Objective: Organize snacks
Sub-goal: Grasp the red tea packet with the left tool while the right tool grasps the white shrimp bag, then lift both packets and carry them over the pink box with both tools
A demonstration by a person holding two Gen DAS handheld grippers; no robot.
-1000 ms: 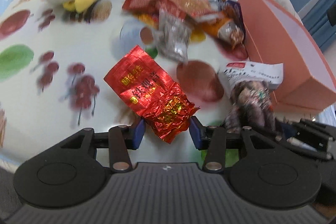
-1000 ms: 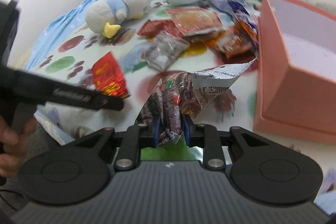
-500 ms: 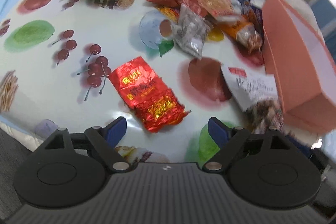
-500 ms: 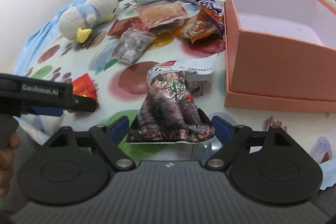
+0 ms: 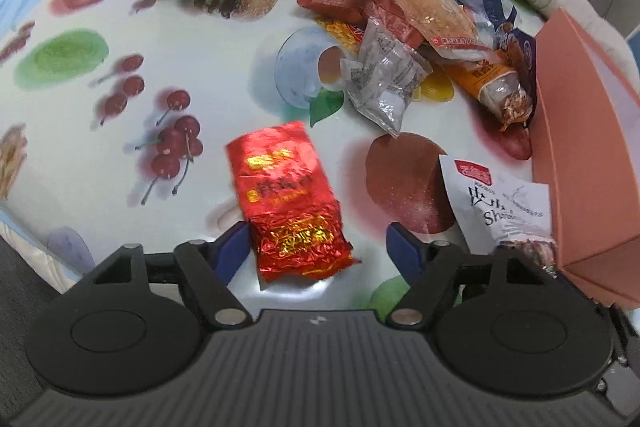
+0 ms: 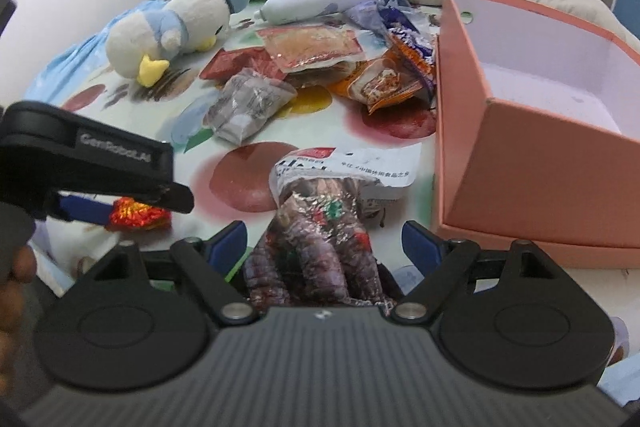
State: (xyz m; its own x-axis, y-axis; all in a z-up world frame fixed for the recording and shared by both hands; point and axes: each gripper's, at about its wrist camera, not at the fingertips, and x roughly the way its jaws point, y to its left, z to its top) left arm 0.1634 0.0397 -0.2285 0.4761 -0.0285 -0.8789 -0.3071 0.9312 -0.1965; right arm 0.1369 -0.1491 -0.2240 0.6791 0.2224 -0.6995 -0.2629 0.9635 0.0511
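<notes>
red foil packet [image 5: 288, 203] | between open left hand-held gripper [image 5: 316, 247] fingers, unpinched

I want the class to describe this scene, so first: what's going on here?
A person holds a gripper in each hand over a fruit-print cloth strewn with snack packets. The left gripper has just let go of a red foil packet, its fingers now narrowing again. The right gripper stands open around a dark-printed snack bag. The pink box beside them is empty.
</notes>
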